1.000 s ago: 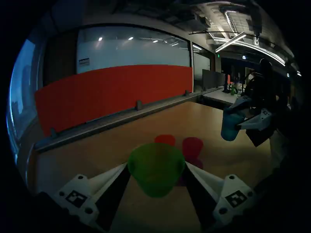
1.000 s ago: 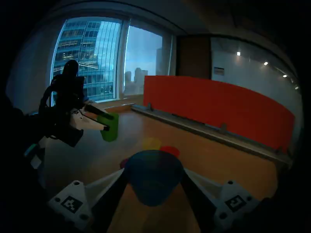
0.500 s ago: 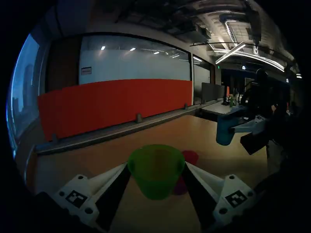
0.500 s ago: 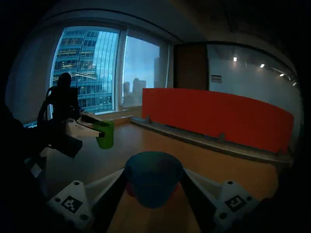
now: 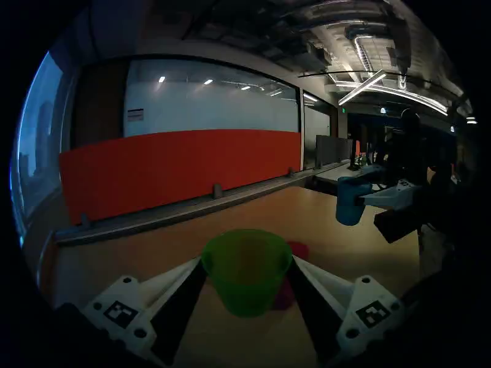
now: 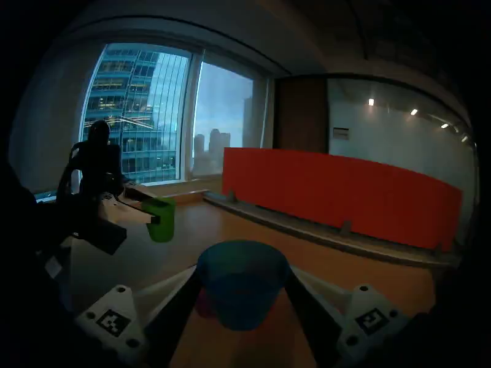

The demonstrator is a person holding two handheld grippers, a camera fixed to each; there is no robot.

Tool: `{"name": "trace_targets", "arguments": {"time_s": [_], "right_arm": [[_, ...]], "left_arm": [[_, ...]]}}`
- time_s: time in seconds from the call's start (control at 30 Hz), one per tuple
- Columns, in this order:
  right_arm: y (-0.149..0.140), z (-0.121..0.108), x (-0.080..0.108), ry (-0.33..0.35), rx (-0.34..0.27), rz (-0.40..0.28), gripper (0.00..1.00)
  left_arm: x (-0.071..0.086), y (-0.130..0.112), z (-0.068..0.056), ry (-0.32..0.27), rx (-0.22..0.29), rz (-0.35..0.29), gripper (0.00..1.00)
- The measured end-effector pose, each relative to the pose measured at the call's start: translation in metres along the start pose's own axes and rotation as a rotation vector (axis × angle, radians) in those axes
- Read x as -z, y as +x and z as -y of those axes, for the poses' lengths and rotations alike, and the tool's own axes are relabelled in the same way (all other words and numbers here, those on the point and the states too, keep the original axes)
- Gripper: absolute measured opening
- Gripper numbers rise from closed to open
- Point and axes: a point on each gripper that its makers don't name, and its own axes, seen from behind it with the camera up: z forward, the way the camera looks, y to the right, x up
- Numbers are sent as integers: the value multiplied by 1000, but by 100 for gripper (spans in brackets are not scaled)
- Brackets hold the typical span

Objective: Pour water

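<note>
In the left gripper view my left gripper (image 5: 247,273) is shut on a translucent green cup (image 5: 247,270), held upright above the wooden table (image 5: 184,236). A magenta cup (image 5: 294,257) peeks out just behind it on the table. At the right of that view the blue cup (image 5: 348,201) hangs in the other gripper. In the right gripper view my right gripper (image 6: 242,285) is shut on that blue cup (image 6: 242,282), upright, with a bit of a red cup (image 6: 202,303) showing beside it. At the left, the green cup (image 6: 161,219) sits between the left gripper's fingers (image 6: 126,211).
A long red partition (image 5: 178,165) with a grey rail runs along the table's far edge. Tall windows (image 6: 141,116) show buildings outside. A dark figure (image 6: 98,159) stands behind the left gripper. Other desks (image 5: 344,168) lie beyond the table.
Both grippers have risen and levelled out with their cups. The cups on the table have dropped low in both views and are mostly hidden behind the held cups.
</note>
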Motion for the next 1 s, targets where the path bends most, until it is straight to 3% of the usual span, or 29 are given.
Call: {"name": "trace_targets", "arguments": {"time_s": [1.0], "right_arm": [[26, -4, -6, 9, 68, -40, 91]], "left_arm": [[5, -8, -40, -56, -45, -11, 87]]}}
